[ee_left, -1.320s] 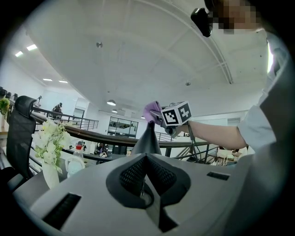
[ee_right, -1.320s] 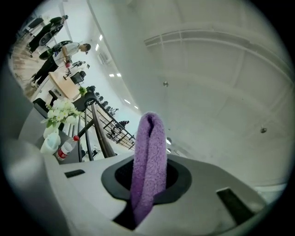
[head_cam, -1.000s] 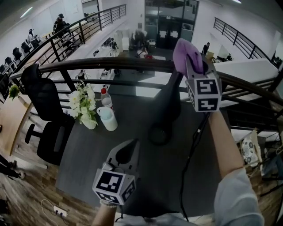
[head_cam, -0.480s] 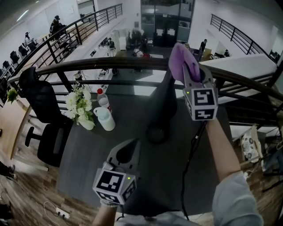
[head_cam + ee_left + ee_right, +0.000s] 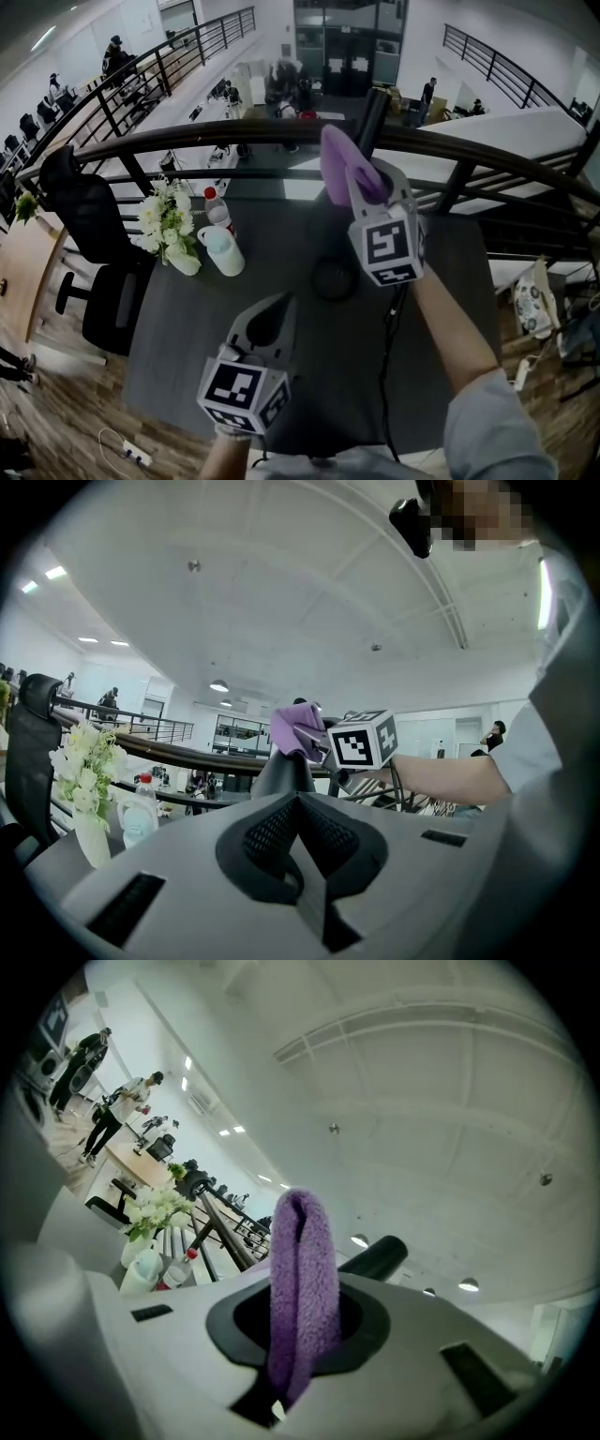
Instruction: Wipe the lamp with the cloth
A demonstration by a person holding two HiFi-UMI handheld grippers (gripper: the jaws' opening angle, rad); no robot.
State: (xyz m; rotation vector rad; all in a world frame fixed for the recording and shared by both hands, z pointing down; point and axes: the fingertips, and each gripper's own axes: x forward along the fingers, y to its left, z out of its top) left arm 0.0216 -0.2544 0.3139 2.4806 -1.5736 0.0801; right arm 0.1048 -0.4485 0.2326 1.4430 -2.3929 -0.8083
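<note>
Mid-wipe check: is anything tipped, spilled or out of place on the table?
Nothing stands out. The lamp stands on its base; the flowers, bottle and jug sit upright on the table. The cloth is clamped in the right gripper; the left gripper is shut, empty.

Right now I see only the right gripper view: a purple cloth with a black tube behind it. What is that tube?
Observer: The lamp's neck. The lamp stands on a round base on the dark table.
Operator: Is the other gripper helping?
Observer: No. The left gripper hangs low over the table, shut and empty.
Operator: Where is the cloth on the lamp?
Observer: In the left gripper view the cloth lies against the neck, below its tip.
</note>
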